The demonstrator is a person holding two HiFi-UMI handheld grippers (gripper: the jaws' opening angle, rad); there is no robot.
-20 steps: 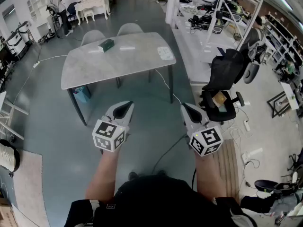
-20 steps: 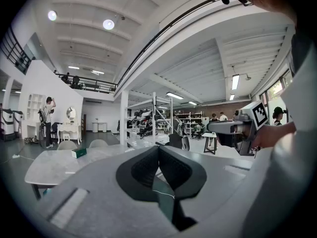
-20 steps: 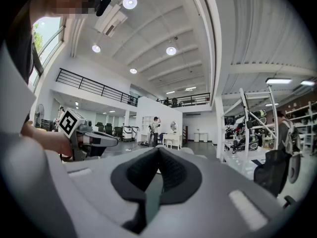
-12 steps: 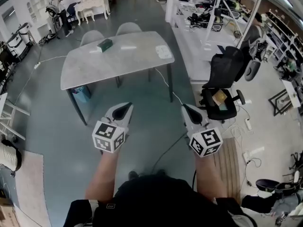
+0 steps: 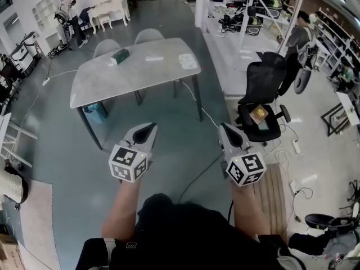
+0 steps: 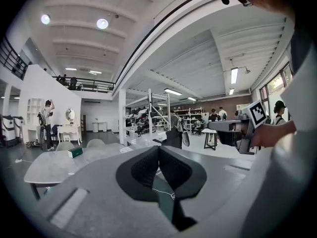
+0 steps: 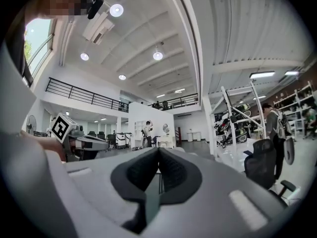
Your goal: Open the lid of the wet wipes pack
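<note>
Two hand-held grey grippers with black-and-white marker cubes show in the head view, the left gripper (image 5: 149, 129) and the right gripper (image 5: 225, 129). Both sit on our side of the pale grey rectangular table with dark legs (image 5: 107, 86), well apart from it and over the floor. Each one's jaws look pressed together.

On the table's right end lies a flat white pack (image 5: 188, 61), which we take to be the wet wipes pack, though it is too small to be sure. A small dark green box (image 5: 120, 55) sits towards the table's far left. Two pale grey chairs (image 5: 149, 35) are tucked in at the table's far side. A black office chair (image 5: 264, 91) stands to the right of the table.

In the left gripper view, the black pads (image 6: 148, 165) meet with nothing between them. The table lies beyond them to the left, with the green box on it.

In the right gripper view, the dark pads (image 7: 171, 172) are also closed on nothing. The table is mostly hidden behind the jaws.
</note>
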